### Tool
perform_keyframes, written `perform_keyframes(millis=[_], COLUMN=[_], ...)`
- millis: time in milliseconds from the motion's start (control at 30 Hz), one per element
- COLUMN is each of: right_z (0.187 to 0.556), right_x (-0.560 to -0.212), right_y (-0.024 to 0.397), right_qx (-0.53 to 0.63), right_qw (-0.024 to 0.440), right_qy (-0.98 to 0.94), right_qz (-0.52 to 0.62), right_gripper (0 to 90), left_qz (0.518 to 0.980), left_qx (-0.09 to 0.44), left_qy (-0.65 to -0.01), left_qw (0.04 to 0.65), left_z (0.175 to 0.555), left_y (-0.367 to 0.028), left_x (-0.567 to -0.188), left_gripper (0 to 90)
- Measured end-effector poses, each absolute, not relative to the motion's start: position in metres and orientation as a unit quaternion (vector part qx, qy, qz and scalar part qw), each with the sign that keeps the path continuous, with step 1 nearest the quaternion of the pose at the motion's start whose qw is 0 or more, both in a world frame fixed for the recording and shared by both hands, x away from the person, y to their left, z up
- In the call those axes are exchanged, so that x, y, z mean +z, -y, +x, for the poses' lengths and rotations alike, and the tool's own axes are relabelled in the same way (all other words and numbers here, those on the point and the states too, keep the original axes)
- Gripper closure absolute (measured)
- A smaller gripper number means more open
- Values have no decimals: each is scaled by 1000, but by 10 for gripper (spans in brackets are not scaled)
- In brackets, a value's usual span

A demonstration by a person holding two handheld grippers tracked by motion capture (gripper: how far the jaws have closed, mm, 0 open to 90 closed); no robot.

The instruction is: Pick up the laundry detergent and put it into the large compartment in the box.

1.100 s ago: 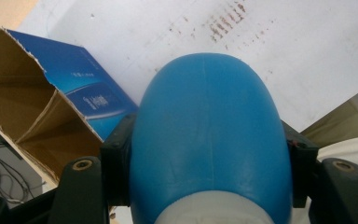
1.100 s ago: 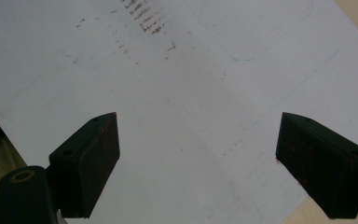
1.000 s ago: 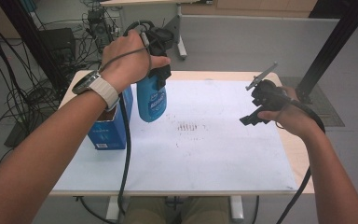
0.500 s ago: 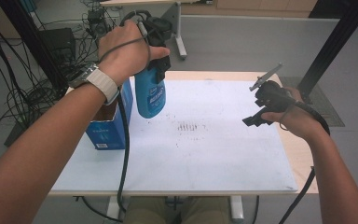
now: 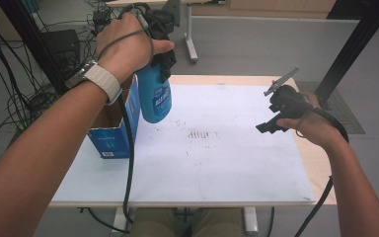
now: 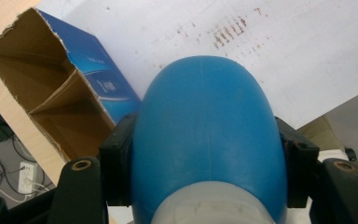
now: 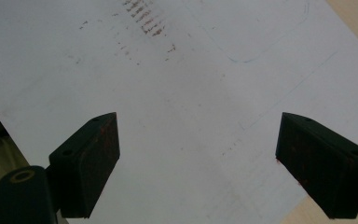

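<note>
The left gripper [image 5: 165,61] has its two black jaws squeezed tight on a blue plastic bottle [image 5: 155,98]. The bottle hangs in the air, off the white sheet [image 5: 217,163] that covers the tabletop. It is over the sheet's far left corner, just beside the open blue cardboard box [image 5: 113,131] at the left edge. In the left gripper view the jaws press on both sides of the round blue body [image 6: 205,135], close to its pale cap end.

The bottle looks smooth and shiny, so I think it could slip. It looks stiff, but thin plastic may dent if squeezed hard. I cannot tell if it is full, so it may be light or a bit heavy. Holding it high, where the body gets narrow, seems a good place.

The right gripper [image 5: 271,121] is wide open near the right edge and holds nothing [image 7: 196,158].
</note>
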State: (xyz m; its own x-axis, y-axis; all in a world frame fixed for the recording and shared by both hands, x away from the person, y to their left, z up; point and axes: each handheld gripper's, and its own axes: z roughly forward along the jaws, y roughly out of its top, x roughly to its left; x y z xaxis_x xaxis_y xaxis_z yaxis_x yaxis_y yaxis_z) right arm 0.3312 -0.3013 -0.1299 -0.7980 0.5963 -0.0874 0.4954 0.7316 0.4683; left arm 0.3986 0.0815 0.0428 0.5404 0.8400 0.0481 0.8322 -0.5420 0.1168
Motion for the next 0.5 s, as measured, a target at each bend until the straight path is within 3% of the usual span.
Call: perform_keyframes(millis=[500], right_z=[333], right_x=[-133], right_y=[303], right_qx=[222], right_qw=[116], right_qy=[-922], right_qz=[295], right_gripper=[136], left_qz=[852], left_qx=[64], left_qy=[-517], left_qw=[55], left_z=[394], left_y=[-102], left_x=[59], left_gripper=[372])
